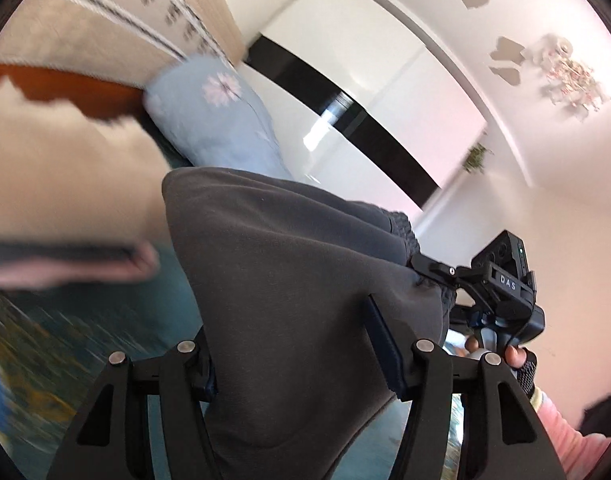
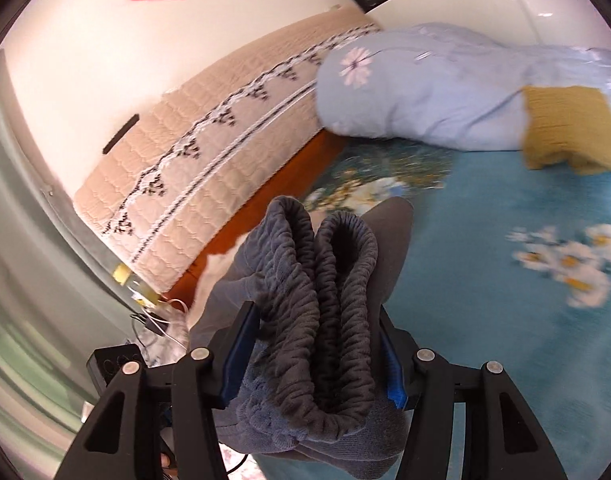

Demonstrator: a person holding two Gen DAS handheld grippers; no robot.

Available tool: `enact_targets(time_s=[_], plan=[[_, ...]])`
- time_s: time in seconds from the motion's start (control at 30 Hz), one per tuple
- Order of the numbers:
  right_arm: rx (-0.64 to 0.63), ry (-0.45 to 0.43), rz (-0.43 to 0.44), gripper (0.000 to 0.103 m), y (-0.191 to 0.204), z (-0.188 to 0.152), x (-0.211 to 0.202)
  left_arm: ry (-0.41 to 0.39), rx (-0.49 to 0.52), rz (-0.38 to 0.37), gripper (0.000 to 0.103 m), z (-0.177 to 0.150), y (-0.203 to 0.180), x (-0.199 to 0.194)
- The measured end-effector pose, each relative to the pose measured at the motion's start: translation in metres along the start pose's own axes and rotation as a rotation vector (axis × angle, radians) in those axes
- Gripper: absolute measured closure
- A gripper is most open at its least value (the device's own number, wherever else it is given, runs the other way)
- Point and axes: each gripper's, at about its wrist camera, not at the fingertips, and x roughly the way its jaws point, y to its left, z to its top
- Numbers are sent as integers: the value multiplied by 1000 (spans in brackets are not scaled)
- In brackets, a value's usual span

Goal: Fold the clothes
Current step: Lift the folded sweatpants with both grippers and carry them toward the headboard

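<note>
A dark grey pair of pants is lifted off the bed and held folded between both grippers. My left gripper is shut on the smooth grey cloth, which fills the gap between its fingers. In the right wrist view the ribbed elastic waistband is bunched in thick folds, and my right gripper is shut on it. From the left wrist view the right gripper shows pinching the waistband end, with a gloved hand and pink sleeve behind it.
A teal flowered bedspread lies below. A pale blue quilt and a folded mustard knit rest at the back. A beige quilted headboard stands on the left. Folded pink and cream clothes sit left in the left wrist view.
</note>
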Motion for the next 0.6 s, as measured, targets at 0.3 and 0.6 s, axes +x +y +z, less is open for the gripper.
enact_targets(time_s=[0.3,0.6], plan=[[-84,44,112,44,82,49,105,-92,18,109,42,83,66,-39],[-101,82,169,44,119,81,197,-124,36,242,42,142,117,-51]])
